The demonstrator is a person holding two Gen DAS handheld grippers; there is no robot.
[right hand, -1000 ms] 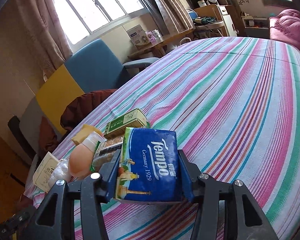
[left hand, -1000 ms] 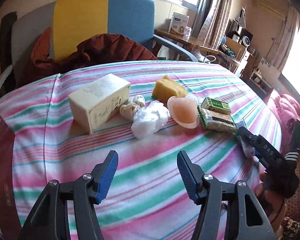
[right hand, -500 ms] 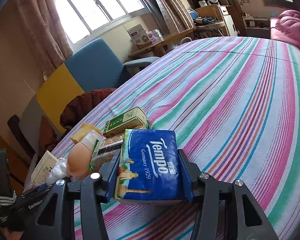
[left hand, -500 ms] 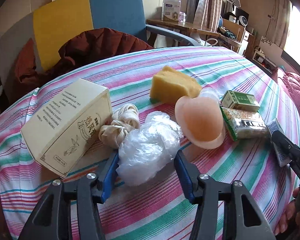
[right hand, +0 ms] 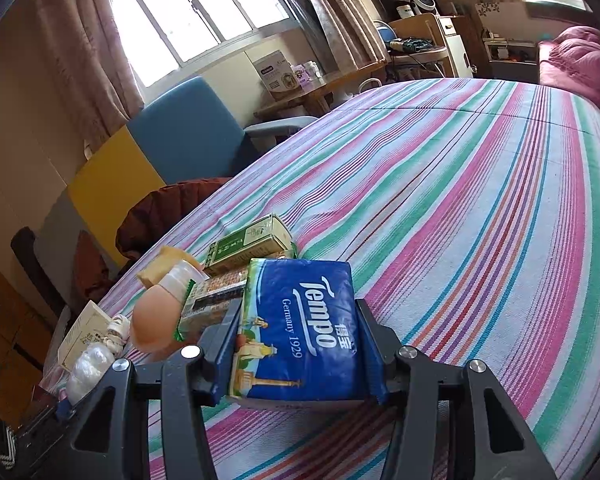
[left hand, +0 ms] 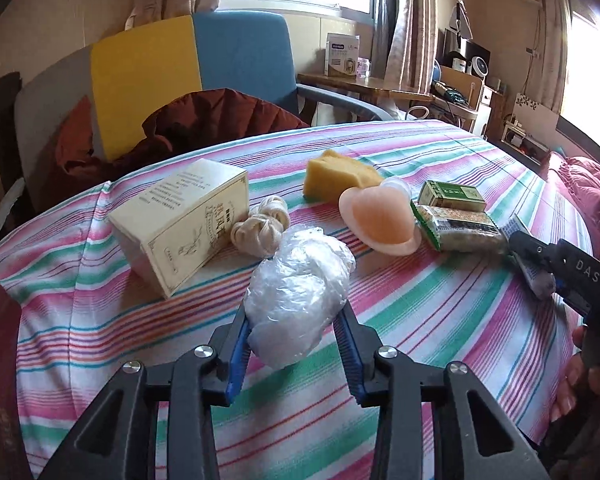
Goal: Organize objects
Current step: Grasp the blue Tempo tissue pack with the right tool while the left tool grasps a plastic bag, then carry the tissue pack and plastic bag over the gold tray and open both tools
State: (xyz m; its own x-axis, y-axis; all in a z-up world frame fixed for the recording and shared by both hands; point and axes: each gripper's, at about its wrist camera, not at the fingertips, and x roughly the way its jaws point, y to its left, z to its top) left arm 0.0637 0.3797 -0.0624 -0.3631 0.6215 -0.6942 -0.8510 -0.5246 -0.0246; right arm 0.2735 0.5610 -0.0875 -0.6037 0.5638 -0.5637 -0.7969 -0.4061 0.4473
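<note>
On the striped tablecloth [left hand: 440, 312], the left gripper [left hand: 294, 334] is closing on a crumpled clear plastic bag [left hand: 298, 292], its blue pads at both flanks. Just behind lie a coil of cord [left hand: 260, 224] and a cream carton [left hand: 184, 224]; further right sit a yellow sponge [left hand: 338, 174], a peach bottle [left hand: 380, 222], a snack bar [left hand: 458, 228] and a green box [left hand: 450, 196]. The right gripper [right hand: 296, 344] clamps a blue Tempo tissue pack [right hand: 300, 328] beside that clutter. Beyond it the cloth runs bare to the far edge.
</note>
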